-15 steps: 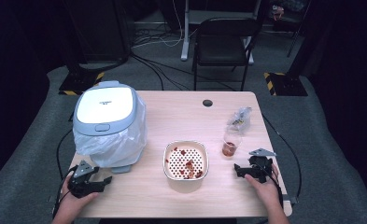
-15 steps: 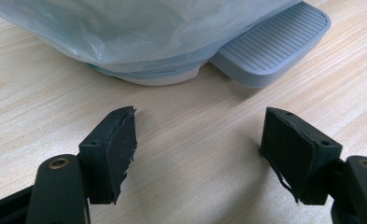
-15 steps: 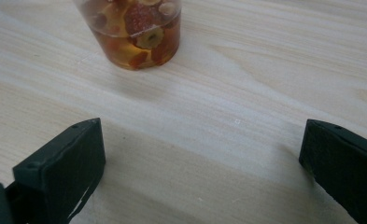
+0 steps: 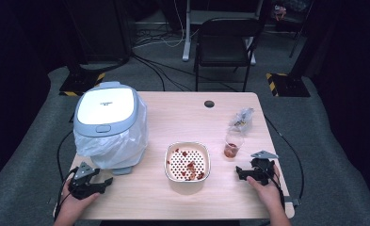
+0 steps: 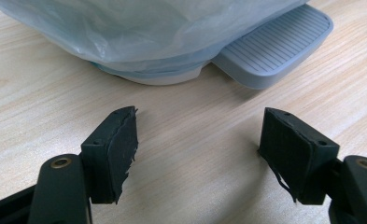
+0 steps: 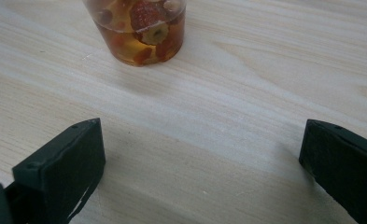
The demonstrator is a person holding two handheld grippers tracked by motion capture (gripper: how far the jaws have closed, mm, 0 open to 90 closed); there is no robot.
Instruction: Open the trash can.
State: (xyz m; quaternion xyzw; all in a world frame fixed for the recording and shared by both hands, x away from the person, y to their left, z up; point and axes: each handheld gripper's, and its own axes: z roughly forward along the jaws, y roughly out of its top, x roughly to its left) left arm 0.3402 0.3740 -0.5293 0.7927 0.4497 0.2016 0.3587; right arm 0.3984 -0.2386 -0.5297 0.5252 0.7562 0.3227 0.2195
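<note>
My right gripper [image 4: 243, 173] rests on the table [image 4: 182, 113], jaws spread wide, nothing between them; the cup [image 4: 232, 143] of fruit and liquid stands just ahead, upright. My left gripper [image 4: 100, 184] is also spread and empty, near the bin's pedal [image 5: 274, 51]. Risk as I judge it: a low or off-centre reach nudges the cup, tipping liquid across the wood; thin plastic could buckle under hard squeeze.

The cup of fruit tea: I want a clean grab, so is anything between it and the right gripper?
Nothing visible. Bare table lies between the open right gripper and the cup.
</note>
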